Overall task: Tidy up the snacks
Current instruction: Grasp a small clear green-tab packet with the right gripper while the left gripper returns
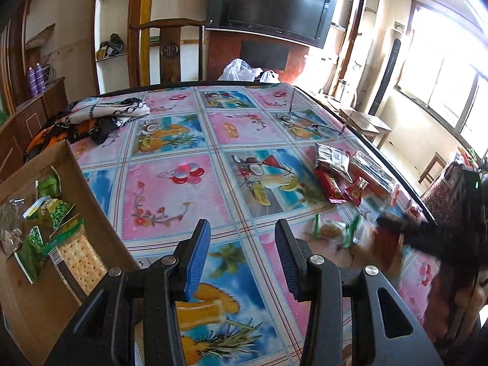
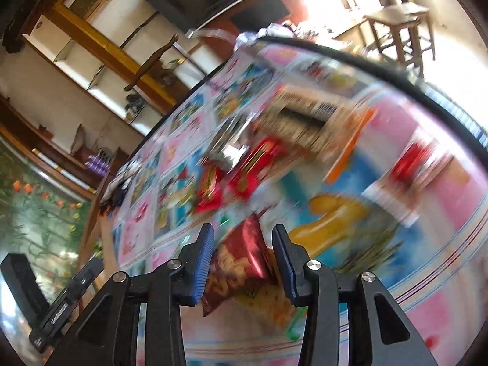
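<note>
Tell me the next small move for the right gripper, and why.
Probably carry it across to the brown cardboard box. The right gripper has a shiny dark red snack bag between its blue pads, apparently gripped, and the box at the table's far side already holds green snack packets and crackers. The left gripper holds nothing.

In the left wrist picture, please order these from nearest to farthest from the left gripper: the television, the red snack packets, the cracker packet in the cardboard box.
From the left gripper:
1. Cracker packet, in the cardboard box at the left.
2. Red snack packets, on the table's right side.
3. Television, on the far wall.
</note>
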Demonstrator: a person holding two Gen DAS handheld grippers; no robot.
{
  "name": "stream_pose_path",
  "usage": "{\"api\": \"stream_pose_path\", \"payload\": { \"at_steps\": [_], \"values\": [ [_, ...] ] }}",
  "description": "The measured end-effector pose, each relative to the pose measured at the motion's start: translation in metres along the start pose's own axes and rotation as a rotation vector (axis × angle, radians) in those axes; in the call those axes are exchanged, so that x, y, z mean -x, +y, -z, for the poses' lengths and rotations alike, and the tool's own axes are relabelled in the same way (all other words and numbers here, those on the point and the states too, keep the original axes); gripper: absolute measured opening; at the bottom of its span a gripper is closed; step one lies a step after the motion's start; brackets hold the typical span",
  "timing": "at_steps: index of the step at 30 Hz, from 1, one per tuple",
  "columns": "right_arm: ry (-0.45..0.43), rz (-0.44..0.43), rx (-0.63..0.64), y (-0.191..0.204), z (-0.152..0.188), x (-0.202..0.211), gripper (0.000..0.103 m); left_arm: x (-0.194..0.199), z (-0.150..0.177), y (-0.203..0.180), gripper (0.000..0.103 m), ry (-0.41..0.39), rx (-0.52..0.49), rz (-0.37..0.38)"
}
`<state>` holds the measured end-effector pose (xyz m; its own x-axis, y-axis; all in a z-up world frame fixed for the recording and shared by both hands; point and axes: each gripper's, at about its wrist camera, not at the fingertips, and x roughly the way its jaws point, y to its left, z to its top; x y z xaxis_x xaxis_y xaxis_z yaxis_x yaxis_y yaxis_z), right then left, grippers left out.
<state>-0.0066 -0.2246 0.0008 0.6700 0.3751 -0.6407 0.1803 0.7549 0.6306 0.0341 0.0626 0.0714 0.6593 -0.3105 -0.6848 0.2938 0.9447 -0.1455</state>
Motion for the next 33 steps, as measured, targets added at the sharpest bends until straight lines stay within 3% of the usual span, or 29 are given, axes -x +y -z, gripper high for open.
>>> {"api": "stream_pose_path", "payload": {
  "at_steps": [3, 6, 10, 23, 31, 33],
  "values": [
    [0.128, -0.148, 0.010, 0.020, 0.019, -0.021, 0.044, 0.000, 0.000, 0.005, 0.042, 0.002, 0.013, -0.007],
    [0.118, -0.202, 0.046, 0.032, 0.020, -0.018, 0.044, -0.002, 0.000, 0.009, 0.042, 0.013, 0.025, -0.002],
    [0.047, -0.105, 0.137, 0.040, 0.014, -0.003, 0.044, -0.004, -0.001, 0.008, 0.043, 0.039, 0.031, 0.039],
    [0.214, 0.015, 0.268, 0.072, 0.006, -0.069, 0.044, -0.003, -0.003, 0.015, 0.046, 0.032, 0.061, 0.020],
    [0.243, 0.121, 0.514, 0.105, 0.009, -0.093, 0.043, -0.005, -0.003, 0.013, 0.047, 0.038, 0.051, 0.018],
    [0.220, 0.126, 0.552, 0.109, 0.013, -0.096, 0.039, -0.005, -0.003, 0.013, 0.047, 0.038, 0.049, 0.017]
  ]
}}
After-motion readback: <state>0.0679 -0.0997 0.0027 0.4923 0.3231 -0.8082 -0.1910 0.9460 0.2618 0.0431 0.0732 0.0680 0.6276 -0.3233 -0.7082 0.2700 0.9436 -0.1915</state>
